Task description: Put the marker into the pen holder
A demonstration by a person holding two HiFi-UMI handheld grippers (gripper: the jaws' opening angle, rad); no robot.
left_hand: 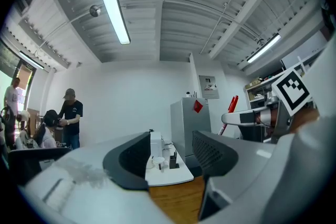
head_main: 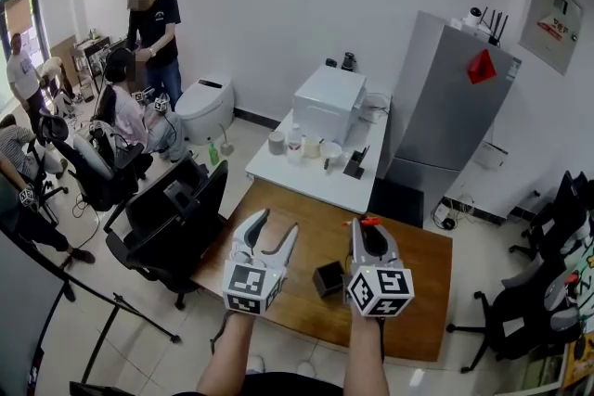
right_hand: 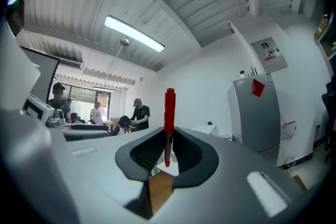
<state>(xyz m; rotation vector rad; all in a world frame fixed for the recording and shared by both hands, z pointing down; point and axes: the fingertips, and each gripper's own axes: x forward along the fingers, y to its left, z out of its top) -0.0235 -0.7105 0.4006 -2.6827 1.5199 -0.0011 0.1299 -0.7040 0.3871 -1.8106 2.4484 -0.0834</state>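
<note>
- Evidently, the carry step was in hand: I had the right tongs (head_main: pixel 365 227) pinching the red marker (head_main: pixel 364 221), and the insertion was not yet made.
- Right tongs: jaws pressed together on the marker's lower barrel. The marker stood upright between them, its upper end rising well above the jaw tips in the right gripper view.
- Left tongs (head_main: pixel 276 231): jaws spread, nothing between them, held beside the right tongs.
- Pen holder (head_main: pixel 328 278): a small black box on the wooden table (head_main: pixel 422 292). In the head view it lay below and between the two tongs, nearer the right pair.
- Next move, as I judged it: lower the right tongs over the holder, align the marker's lower end with its opening, then spread the jaws. A tilted marker could catch the rim.
</note>
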